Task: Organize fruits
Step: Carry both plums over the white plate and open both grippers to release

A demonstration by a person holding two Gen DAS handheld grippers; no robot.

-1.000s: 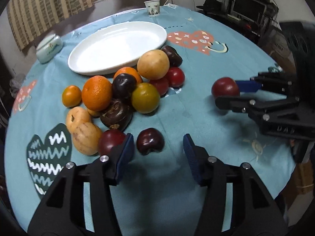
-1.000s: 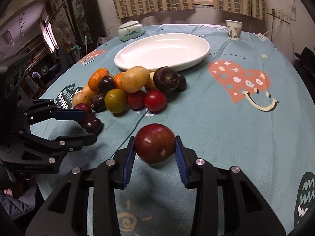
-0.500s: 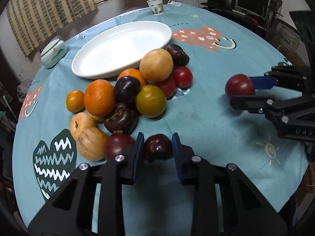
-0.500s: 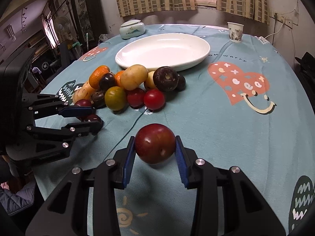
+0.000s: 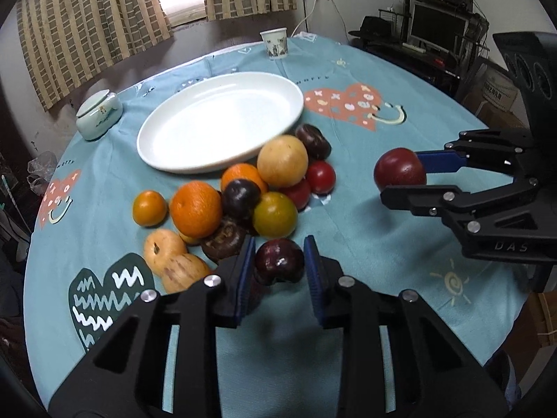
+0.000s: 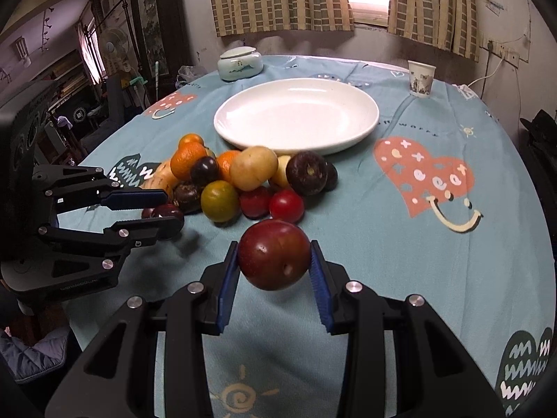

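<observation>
The left gripper (image 5: 278, 270) was clamped on a dark purple plum (image 5: 278, 265) at lower centre, and the right gripper (image 6: 275, 266) grasped a red plum (image 6: 274, 254) just above the tablecloth (image 6: 435, 278). Each fruit probably needed lifting well clear before travelling, since the fruit pile (image 5: 243, 195) sat between the grippers and the empty white plate (image 5: 216, 125) at upper centre. Open cloth to the right of the pile offered the easier path.

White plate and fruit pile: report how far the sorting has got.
Done: nothing yet; the white plate is bare. In hand: the left gripper is shut on a dark purple fruit, and the right gripper is shut on a red plum; neither is over the plate. Left: both held fruits and the whole fruit pile on the tablecloth beside the plate.
</observation>
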